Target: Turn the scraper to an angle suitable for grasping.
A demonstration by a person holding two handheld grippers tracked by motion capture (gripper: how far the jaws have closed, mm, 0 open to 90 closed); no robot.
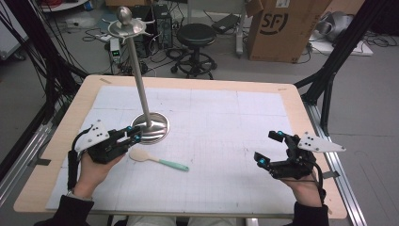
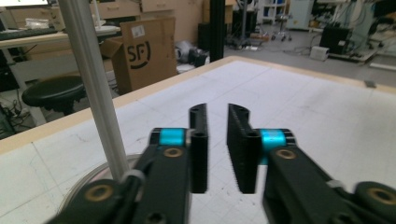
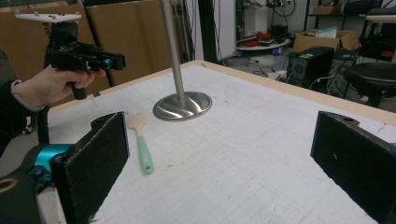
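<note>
Here the small spoon with a pale wooden bowl and mint-green handle lay flat near-left of table centre, bowl left, handle running right, just beside the narrowly parted, empty left gripper, well apart from the wide-open right gripper.

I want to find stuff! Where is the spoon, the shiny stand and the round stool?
spoon (image 1: 141, 155), high view, on its pale bowl.
shiny stand (image 1: 151, 125), high view, on its round metal base.
round stool (image 1: 196, 33), high view, on its black seat.
</note>
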